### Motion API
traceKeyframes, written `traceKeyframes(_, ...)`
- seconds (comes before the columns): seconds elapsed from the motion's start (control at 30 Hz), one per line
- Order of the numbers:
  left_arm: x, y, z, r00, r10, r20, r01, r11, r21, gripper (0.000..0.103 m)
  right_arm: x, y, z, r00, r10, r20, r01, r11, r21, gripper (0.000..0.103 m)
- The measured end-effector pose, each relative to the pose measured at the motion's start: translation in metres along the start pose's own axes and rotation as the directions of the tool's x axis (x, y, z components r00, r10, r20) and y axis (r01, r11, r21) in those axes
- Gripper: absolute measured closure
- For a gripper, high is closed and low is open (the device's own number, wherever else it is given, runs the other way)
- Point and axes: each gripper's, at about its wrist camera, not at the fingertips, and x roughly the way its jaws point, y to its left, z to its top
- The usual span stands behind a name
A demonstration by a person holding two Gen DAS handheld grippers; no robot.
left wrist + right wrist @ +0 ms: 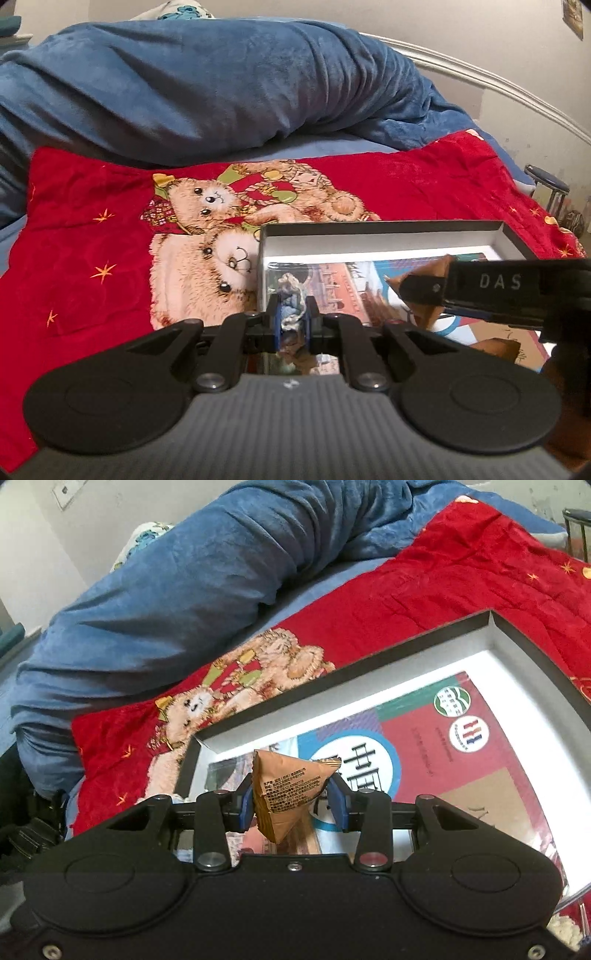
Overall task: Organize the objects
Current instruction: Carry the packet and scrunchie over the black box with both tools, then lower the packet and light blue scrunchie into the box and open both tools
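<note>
A bed fills the view, with a red blanket (85,206) that has teddy bears on it. Behind the red blanket lies a big, puffy blue blanket (192,85). A metal stool (546,182) stands past the far corner of the bed.

On the red blanket sits a flat box (347,668) with dark sides and a white inside. A colorful book (476,753) lies flat in the bottom of the box.

The left gripper (293,314) is over the near left part of the box. Its jaws are squeezed almost all the way together on a small bundle of blue and white cloth (291,301). I cannot tell what the bundle really is.

The right gripper (293,801) is also over the box, above the book. Its jaws pinch a brown, pointy snack packet (286,794) with tiny black writing on it. The packet sticks up between the blue pads (341,805) and is held above the book. In the left view, the right gripper comes in from the right side of the box, with the brown packet at its tip.
</note>
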Motion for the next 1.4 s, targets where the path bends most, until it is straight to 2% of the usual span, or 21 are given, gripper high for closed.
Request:
traceKeyframes(0.27,0.004,0.0,-0.002,0.999,0.026,-0.027,-0.025,0.999,0.029,0.087,0.003,-0.007,-0.005,0.999,-0.036,-0.017,0.036,0.999,0.009,0.064)
traceKeyframes(0.5,0.002,0.001,-0.005,0.999,0.015,-0.037,-0.014,0.999,0.029,0.087,0.004,-0.01,-0.005,0.999,-0.038,-0.024,0.039,0.999,0.029,0.064)
traceKeyframes(0.87,-0.001,-0.013,-0.002,0.998,-0.044,-0.035,0.046,0.996,0.072,0.087,0.002,-0.009,-0.005,0.999,-0.039,-0.026,0.039,0.999,0.023,0.064)
traceKeyframes(1.0,0.005,-0.01,-0.003,0.995,-0.072,-0.07,0.075,0.996,0.051,0.087,0.0,-0.008,-0.004,0.999,-0.04,-0.02,0.04,0.999,0.022,0.064)
traceKeyframes(1.1,0.011,-0.008,-0.003,0.992,-0.061,-0.11,0.066,0.997,0.039,0.087,0.0,-0.009,-0.003,0.999,-0.037,-0.025,0.037,0.999,0.029,0.064)
traceKeyframes(1.27,0.012,-0.015,-0.008,0.99,-0.054,-0.13,0.065,0.995,0.08,0.087,0.0,-0.015,-0.001,0.999,-0.023,-0.03,0.025,0.998,0.053,0.064)
traceKeyframes(1.4,0.012,-0.016,-0.009,0.988,-0.055,-0.142,0.064,0.996,0.062,0.087,-0.001,-0.019,0.001,1.0,-0.011,-0.03,0.013,0.997,0.074,0.064)
